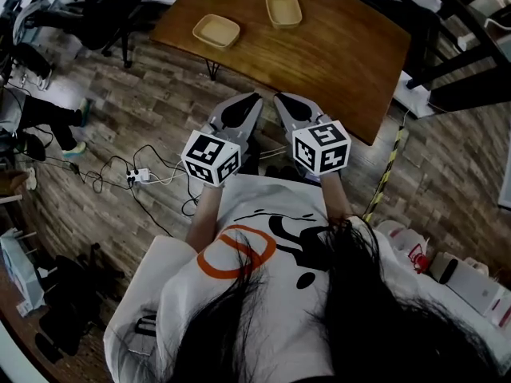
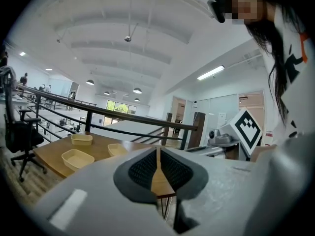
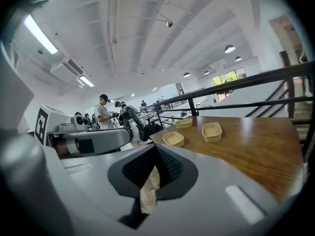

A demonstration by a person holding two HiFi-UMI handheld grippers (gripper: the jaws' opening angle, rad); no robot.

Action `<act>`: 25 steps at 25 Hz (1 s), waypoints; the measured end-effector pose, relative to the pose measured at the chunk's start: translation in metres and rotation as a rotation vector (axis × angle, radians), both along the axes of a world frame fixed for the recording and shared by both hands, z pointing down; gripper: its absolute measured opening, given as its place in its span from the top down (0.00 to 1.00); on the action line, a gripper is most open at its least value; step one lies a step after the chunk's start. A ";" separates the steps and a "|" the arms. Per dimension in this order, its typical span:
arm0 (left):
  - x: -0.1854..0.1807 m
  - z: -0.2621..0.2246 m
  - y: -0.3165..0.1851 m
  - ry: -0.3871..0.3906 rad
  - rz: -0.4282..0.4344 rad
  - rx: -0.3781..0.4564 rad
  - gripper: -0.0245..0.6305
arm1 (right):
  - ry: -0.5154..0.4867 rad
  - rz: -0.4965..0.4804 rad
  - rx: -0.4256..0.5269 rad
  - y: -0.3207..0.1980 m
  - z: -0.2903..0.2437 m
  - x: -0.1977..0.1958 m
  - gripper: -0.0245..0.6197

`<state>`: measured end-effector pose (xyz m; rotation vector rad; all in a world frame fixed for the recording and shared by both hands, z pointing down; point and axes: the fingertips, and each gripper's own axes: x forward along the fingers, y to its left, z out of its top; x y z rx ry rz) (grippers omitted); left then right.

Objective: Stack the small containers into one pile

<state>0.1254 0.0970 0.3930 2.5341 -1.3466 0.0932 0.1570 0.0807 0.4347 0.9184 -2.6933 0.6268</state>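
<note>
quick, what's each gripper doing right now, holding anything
Left gripper: closed, jaw tips together, holding nothing.
Right gripper: closed, jaw tips together, holding nothing.

Wood-plank floor (image 1: 160, 110) w/ a white power strip (image 1: 140, 175) & loose cables; black office chair (image 1: 112, 10) near the brown wooden table (image 1: 343, 62), which stands on thin metal legs. Big open hall: white vaulted ceiling (image 2: 128, 58), dome pendant lamps (image 2: 137, 90), a strip light (image 2: 211, 73), dark metal railing (image 2: 98, 113) behind the table. Bright windows (image 2: 118, 107) at the far end, white walls.
</note>
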 end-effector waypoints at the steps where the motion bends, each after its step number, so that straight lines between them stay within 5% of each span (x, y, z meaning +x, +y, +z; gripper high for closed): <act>1: -0.002 0.000 -0.005 0.003 0.002 0.000 0.96 | 0.005 0.001 0.001 -0.005 0.001 -0.002 0.93; 8: -0.022 0.010 -0.044 0.009 0.025 -0.013 0.96 | 0.014 0.023 -0.031 -0.047 0.013 -0.022 0.93; 25: -0.149 0.022 -0.180 0.059 0.100 -0.051 0.96 | 0.099 0.133 -0.116 -0.163 0.035 -0.125 0.93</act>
